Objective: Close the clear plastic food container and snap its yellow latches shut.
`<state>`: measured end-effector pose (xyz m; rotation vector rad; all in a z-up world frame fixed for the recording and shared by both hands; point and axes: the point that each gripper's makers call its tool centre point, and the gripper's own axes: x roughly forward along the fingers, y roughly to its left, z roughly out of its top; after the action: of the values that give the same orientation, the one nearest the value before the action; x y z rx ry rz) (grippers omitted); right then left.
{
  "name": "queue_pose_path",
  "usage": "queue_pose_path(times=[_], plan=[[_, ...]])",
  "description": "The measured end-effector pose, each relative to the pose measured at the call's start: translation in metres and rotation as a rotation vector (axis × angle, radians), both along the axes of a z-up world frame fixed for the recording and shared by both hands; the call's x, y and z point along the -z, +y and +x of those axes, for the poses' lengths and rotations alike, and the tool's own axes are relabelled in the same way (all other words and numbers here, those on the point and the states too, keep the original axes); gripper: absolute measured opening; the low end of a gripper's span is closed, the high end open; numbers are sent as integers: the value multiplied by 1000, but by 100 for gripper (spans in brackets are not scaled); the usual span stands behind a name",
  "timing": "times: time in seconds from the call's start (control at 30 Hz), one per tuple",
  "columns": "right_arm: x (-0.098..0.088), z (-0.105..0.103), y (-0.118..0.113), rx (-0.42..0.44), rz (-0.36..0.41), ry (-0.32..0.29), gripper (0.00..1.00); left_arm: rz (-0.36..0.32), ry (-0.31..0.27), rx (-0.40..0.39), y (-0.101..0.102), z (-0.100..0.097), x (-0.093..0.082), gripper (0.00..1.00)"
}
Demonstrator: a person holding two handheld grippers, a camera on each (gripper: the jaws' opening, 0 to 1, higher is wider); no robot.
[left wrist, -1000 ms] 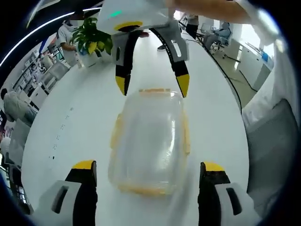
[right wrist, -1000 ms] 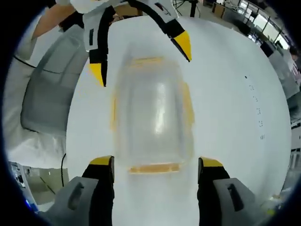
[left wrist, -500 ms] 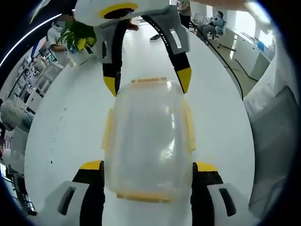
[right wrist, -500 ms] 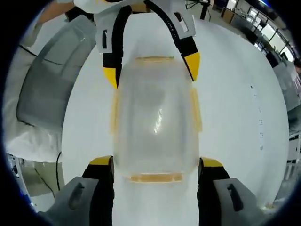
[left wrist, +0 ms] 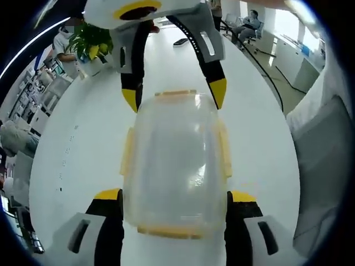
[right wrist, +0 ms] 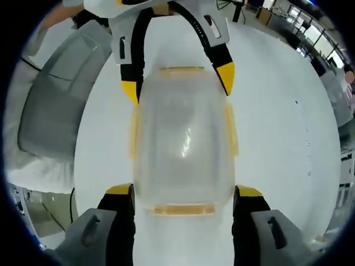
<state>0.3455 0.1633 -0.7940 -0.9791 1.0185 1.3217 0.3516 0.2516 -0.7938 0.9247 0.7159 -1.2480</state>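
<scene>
The clear plastic container (left wrist: 175, 160) lies on the white table (left wrist: 83, 155) with its lid on. Yellow latches (left wrist: 126, 151) stick out along its sides and ends. My left gripper (left wrist: 175, 195) is shut on the container's near end, one jaw against each side. From the far side, my right gripper (left wrist: 174, 95) straddles the opposite end. In the right gripper view the container (right wrist: 183, 144) runs away from my right gripper (right wrist: 183, 192), which is open and sits snug beside its corners. My left gripper (right wrist: 178, 83) flanks the far end.
A potted plant (left wrist: 94, 44) stands at the table's far left edge. People and office desks (left wrist: 255, 22) sit beyond the table. A grey chair or cloth (right wrist: 52, 94) lies at the table's edge, and a person's sleeve (left wrist: 327, 100) hangs over the right.
In the last second both grippers moved forward until the container's ends lay between their jaws. The left jaws narrowed onto it. Nothing has moved in the last half second.
</scene>
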Motion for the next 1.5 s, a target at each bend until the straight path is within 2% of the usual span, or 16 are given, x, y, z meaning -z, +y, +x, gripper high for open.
queue_pose_path(times=[0.3,0.8,0.97,1.17,1.5], plan=[[0,-14,26,22,2,1,68,0,4,19,25,-12,0,71],[1,-45,79,30,-15,3,68,-21,7,24,80,-43,1,71],[1,-54,97,33,-12,2,68,-8,7,29,96,-52,1,71],[2,-62,109,38,-17,1,68,-17,5,34,109,-59,1,71],[2,-66,117,41,-40,0,68,-19,5,48,117,-63,2,71]])
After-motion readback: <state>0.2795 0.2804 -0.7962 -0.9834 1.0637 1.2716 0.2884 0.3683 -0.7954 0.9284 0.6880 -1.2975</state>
